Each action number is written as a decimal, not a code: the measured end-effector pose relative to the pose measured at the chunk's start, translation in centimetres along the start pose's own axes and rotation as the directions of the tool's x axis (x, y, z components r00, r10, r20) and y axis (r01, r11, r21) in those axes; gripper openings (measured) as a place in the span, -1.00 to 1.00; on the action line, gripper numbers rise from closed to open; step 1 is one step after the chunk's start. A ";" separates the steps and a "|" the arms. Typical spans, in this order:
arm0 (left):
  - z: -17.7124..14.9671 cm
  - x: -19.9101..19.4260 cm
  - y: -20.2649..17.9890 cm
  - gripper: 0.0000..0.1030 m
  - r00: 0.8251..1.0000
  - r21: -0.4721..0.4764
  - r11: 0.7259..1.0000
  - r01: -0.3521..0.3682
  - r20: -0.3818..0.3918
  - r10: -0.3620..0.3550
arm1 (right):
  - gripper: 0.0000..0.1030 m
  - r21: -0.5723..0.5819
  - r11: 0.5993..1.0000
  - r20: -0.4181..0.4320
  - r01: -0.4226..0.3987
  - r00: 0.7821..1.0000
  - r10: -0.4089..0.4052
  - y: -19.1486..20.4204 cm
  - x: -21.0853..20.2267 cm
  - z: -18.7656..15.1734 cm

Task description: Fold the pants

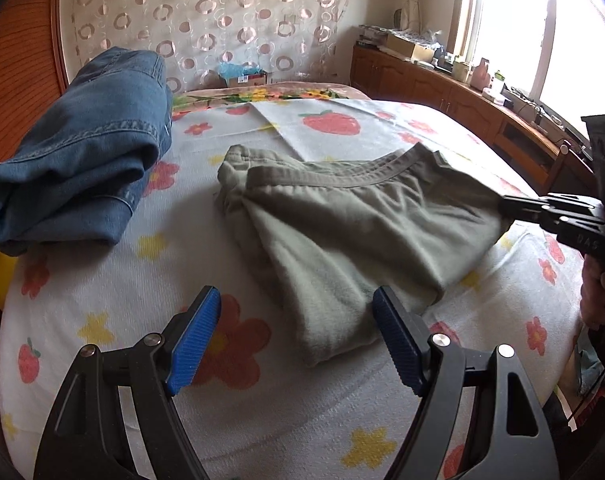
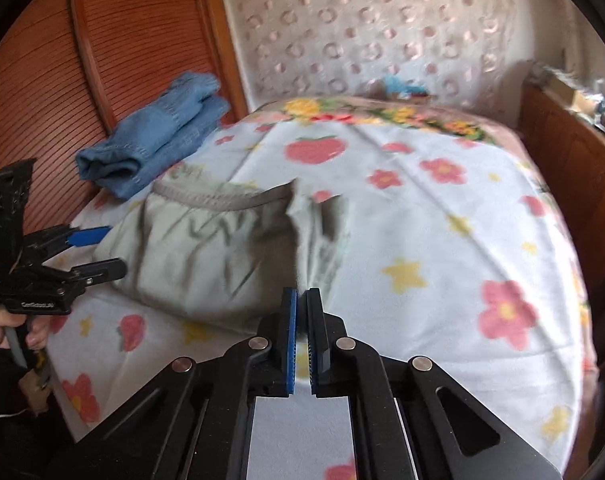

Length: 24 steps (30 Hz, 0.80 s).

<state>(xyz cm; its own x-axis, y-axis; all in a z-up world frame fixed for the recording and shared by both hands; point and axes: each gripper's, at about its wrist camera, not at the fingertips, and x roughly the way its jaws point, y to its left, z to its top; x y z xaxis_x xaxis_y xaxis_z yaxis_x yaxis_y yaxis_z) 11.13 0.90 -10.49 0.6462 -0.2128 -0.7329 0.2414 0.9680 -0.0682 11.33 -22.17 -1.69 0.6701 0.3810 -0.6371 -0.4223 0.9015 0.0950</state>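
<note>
Green pants (image 1: 354,232) mid-bed on the flowered sheet (image 1: 262,420), partly folded. Right gripper (image 2: 302,300) pinched tight on the right edge, lifting cloth. Left gripper (image 1: 296,320) gaping wide at the near edge, holding nothing. Could drag the whole bundle rightward, unpinned, and spoil the fold.

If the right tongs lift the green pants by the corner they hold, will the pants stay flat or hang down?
The green pants would probably hang down: the cloth is thin and creased, and it already stretches toward the right tongs, which are closed on one corner. They look light, so one grip may carry them. The fold would likely open, since the left tongs are open and hold nothing.
</note>
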 end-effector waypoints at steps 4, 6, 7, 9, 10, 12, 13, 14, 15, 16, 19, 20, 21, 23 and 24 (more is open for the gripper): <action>-0.2 0.0 0.2 0.54 1.000 -0.006 1.000 0.005 -0.002 -0.005 | -0.92 0.001 1.000 -0.031 0.010 0.999 -0.010 0.1 0.1 -0.8; -0.1 0.1 0.1 0.54 1.000 -0.010 1.000 0.007 0.000 -0.007 | -0.92 -0.002 1.000 -0.036 0.013 0.999 -0.013 0.4 0.2 -0.7; 0.0 0.2 0.2 0.54 1.000 -0.013 1.000 0.008 0.001 -0.008 | -0.92 -0.003 1.000 -0.032 0.012 0.999 -0.012 0.5 0.1 -0.6; -0.1 0.3 0.3 0.54 1.000 -0.018 1.000 0.012 -0.002 -0.012 | -0.77 0.002 1.000 -0.015 0.007 1.000 -0.007 0.7 -0.1 -0.1; -0.1 0.4 0.3 0.54 1.000 -0.018 1.000 0.013 -0.004 -0.014 | -0.70 0.003 1.000 -0.012 0.012 1.000 -0.011 0.8 0.2 0.3; -0.1 0.5 0.4 0.54 1.000 -0.020 1.000 0.016 -0.005 -0.017 | -0.42 0.002 1.000 -0.018 -0.001 1.000 0.001 0.9 0.5 0.5; -0.1 0.5 0.6 0.54 1.000 -0.021 1.000 0.018 -0.005 -0.019 | -0.42 0.004 1.000 -0.024 -0.010 1.000 0.010 0.7 0.8 0.6; -0.1 0.5 0.6 0.54 1.000 -0.022 1.000 0.020 -0.005 -0.020 | -0.41 0.005 1.000 -0.029 -0.007 1.000 0.008 0.7 1.1 0.6; -0.1 0.5 0.6 0.53 1.000 -0.023 0.999 0.022 -0.005 -0.022 | -0.41 0.003 1.000 -0.037 0.000 0.999 0.000 0.7 1.4 0.6; -0.1 0.4 0.7 0.51 1.000 -0.026 0.999 0.029 -0.002 -0.029 | -0.41 0.002 1.000 -0.048 0.004 0.999 -0.004 0.6 1.7 0.6; -0.2 0.1 0.7 0.16 0.996 -0.038 0.995 0.091 0.003 -0.091 | -0.41 0.010 1.000 -0.071 -0.001 0.998 0.002 0.6 2.4 0.5; -0.2 0.0 0.7 -0.05 0.996 -0.033 0.995 0.094 0.007 -0.094 | -0.41 0.011 1.000 -0.072 -0.001 0.997 0.002 0.5 2.5 0.5; -0.3 0.0 0.5 -0.24 0.995 -0.026 0.994 0.102 0.007 -0.102 | -0.41 0.013 1.000 -0.071 -0.010 0.997 0.011 0.5 2.5 0.6; -0.3 -0.1 0.2 -0.39 0.993 -0.026 0.992 0.120 0.010 -0.120 | -0.46 0.006 1.000 -0.076 -0.017 0.997 0.018 0.4 2.6 0.8; -0.3 -0.1 0.0 -0.51 0.993 -0.017 0.993 0.114 0.012 -0.114 | -0.58 -0.002 1.000 -0.079 -0.020 0.997 0.020 0.5 2.7 0.9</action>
<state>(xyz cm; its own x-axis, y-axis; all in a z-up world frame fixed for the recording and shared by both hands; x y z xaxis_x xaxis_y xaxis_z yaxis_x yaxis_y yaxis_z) 10.82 0.92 -10.59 0.6234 -0.3235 -0.7119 0.3016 0.9394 -0.1627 13.43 -20.50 -2.68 0.6114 0.3814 -0.6933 -0.4370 0.8932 0.1060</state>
